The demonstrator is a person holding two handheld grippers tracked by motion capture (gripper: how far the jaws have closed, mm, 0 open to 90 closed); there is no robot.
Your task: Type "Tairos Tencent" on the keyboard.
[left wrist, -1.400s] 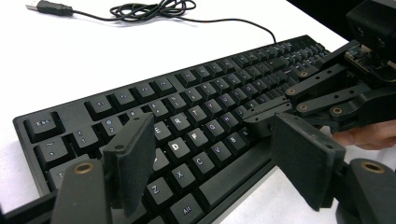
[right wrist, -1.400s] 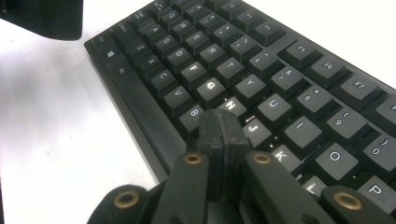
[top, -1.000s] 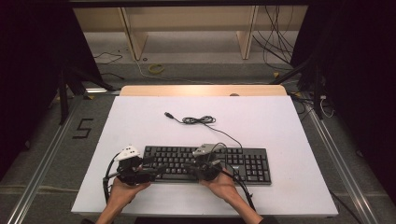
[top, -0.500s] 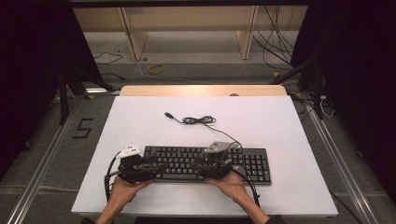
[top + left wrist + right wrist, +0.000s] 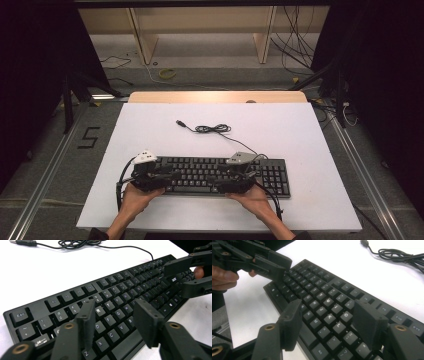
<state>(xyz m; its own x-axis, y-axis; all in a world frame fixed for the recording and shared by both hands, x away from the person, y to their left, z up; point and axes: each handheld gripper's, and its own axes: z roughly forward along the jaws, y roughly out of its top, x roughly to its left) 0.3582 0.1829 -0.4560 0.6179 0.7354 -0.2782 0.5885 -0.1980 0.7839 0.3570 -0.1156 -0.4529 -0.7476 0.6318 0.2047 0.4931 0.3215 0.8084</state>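
- Left gripper [image 5: 113, 320]: jaws spread wide, nothing between them, hanging over the letter keys at the left end of the black keyboard [image 5: 117, 297]; from its own camera the tips look to sit just above the R–F–V columns.
- Right gripper [image 5: 327, 323]: jaws also spread and empty, poised over the middle-right letter block. Whether either tip touches a key I cannot tell.
- Keyboard lies flat on the white table [image 5: 300, 130], near the person's edge, long side across; in the high view the left gripper [image 5: 150, 176] and right gripper [image 5: 235, 181] sit at its front edge, hands behind them.
- Risk, near: wide jaw pads against small keycaps. A downward press would likely catch two or three keys at once, or wedge a pad edge under a cap and lift it.
- Risk, near: if the aim is to lift or shift the board, open jaws at the front edge have little to bite on; one side gripping before the other would pivot it.
- Risk, middle: the grippers face each other over the keys and could knock together if both move inward.
- Risk, far: the keyboard cable [image 5: 212, 129] lies coiled loose beyond the board, USB plug [image 5: 180, 122] free; pulling the board toward the person would drag it along.
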